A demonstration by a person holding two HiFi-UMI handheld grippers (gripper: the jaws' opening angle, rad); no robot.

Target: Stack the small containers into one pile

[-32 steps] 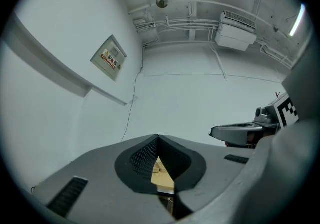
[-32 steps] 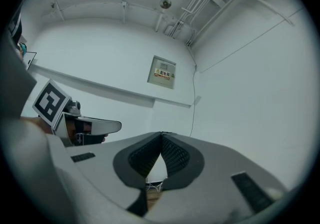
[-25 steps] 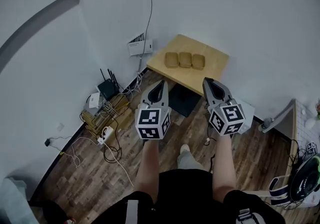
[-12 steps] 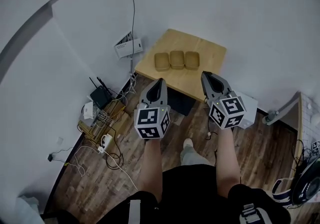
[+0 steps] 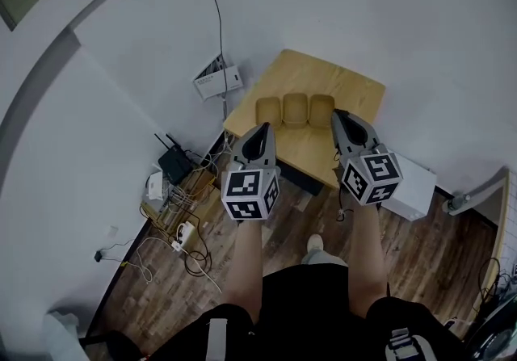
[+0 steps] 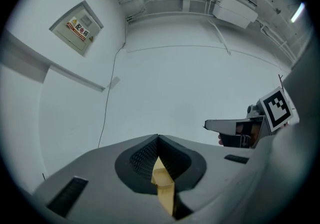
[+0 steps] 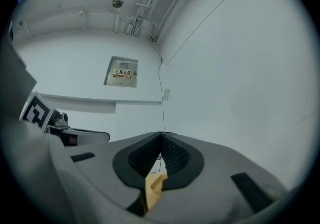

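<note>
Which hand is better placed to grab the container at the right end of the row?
Right, probably. In the head view the right tool shows beside the right-end container, while the left tool is by the left-end container. Both are shut and would need opening first.

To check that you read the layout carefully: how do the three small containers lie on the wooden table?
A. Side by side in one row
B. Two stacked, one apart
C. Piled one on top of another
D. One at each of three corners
A: in the head view the three containers sit next to one another in a single row on the table, with none on top of another.
</note>
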